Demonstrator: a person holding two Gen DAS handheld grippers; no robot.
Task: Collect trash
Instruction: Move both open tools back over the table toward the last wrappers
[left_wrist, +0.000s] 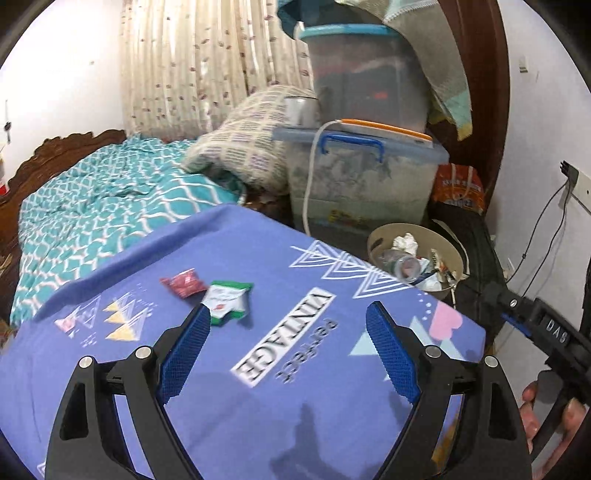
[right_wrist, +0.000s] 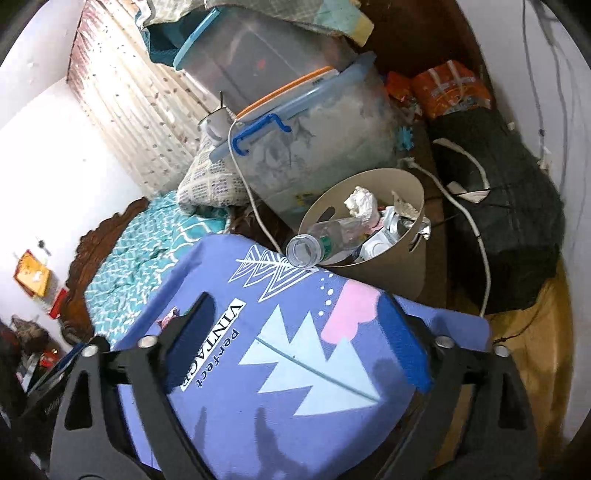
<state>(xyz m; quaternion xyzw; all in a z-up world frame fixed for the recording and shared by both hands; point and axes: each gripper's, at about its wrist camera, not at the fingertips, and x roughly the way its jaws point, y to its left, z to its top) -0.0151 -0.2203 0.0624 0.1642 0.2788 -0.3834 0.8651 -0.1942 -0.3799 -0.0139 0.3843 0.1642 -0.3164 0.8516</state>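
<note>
A: Where's the trash?
B: Green wrapper (left_wrist: 229, 302), red wrapper (left_wrist: 183, 282) beside it, mid purple cloth (left_wrist: 295, 406), just ahead of the left gripper's (left_wrist: 288, 332) left finger.
A: Grippers?
B: Both wide open, empty; right gripper (right_wrist: 295, 332) sits nearer the bin (right_wrist: 388, 266).

Purple cloth (left_wrist: 280, 406): white "VINTAGE" label, white line triangles, pale blue tree shapes, pink patch, small yellow triangles. Bedsheet (left_wrist: 92, 214): teal, white lattice pattern. Pillow (left_wrist: 251, 147): cream with rows of dark print. Curtain (left_wrist: 192, 62): cream stripes, small reddish motifs. Wrappers on the cloth: one red (left_wrist: 183, 282), one green-and-white (left_wrist: 229, 301). Bin (right_wrist: 384, 266): beige; white crumpled paper (right_wrist: 360, 203) and clear bottle (right_wrist: 314, 247) in it. Storage boxes (right_wrist: 317, 147): translucent, blue lids and handle, one orange rim. Left gripper (left_wrist: 288, 347): black frame, blue pads. Right gripper (right_wrist: 299, 343): same colours.
</note>
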